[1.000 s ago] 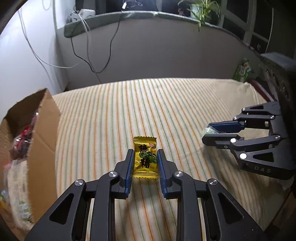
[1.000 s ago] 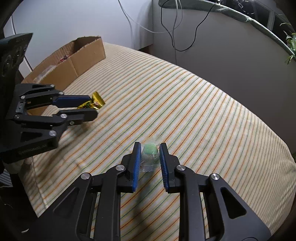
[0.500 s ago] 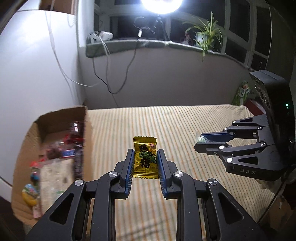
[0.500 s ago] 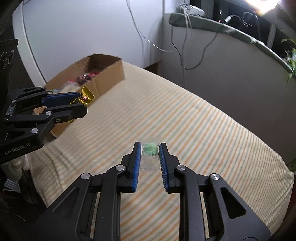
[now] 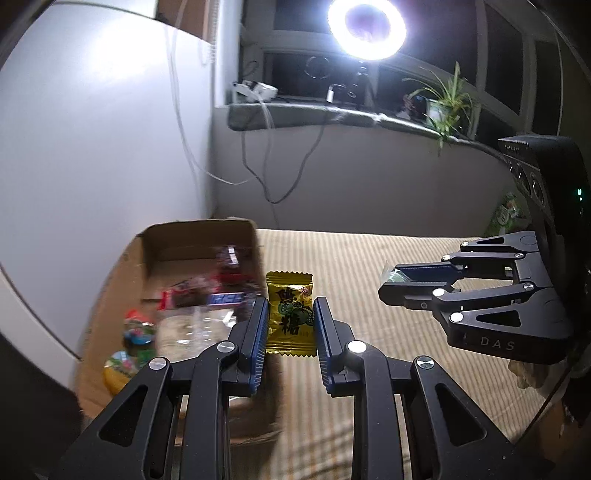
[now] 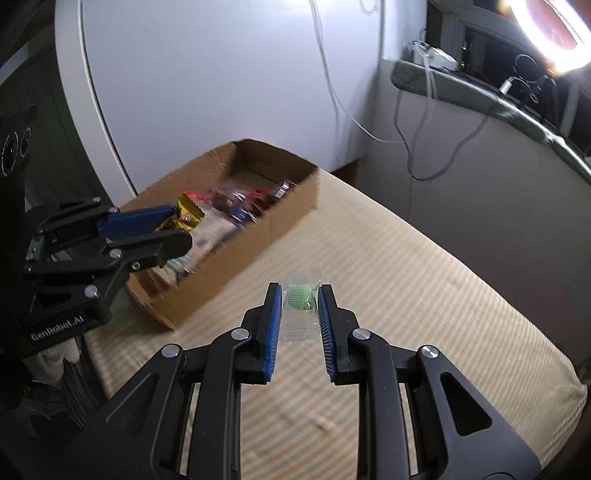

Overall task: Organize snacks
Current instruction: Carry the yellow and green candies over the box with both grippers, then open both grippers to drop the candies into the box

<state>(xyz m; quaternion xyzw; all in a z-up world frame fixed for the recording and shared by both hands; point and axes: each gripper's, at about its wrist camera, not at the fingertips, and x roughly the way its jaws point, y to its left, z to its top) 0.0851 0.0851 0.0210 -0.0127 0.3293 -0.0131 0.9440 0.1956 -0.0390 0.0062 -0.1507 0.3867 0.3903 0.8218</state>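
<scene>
My left gripper (image 5: 290, 314) is shut on a yellow candy packet (image 5: 290, 314) with a green figure printed on it, held in the air by the right wall of the cardboard box (image 5: 199, 236). In the right wrist view that same packet (image 6: 186, 218) hangs over the box (image 6: 258, 236), which holds several wrapped snacks. My right gripper (image 6: 299, 306) is shut on a clear wrapper with a green candy (image 6: 300, 298) inside, above the striped bed cover (image 6: 406, 295) to the right of the box. The right gripper (image 5: 388, 278) also shows at the right of the left wrist view.
The box stands at the left end of the striped bed (image 5: 369, 266), close to a white wall (image 5: 92, 147). A ledge (image 5: 332, 114) behind carries cables, a potted plant (image 5: 447, 107) and a bright ring light (image 5: 365, 27). A green packet (image 5: 508, 214) lies at the bed's far right.
Both grippers have lifted off the bed and swung left toward the box, each keeping its candy. The box has come from the edge toward the middle of both views.
</scene>
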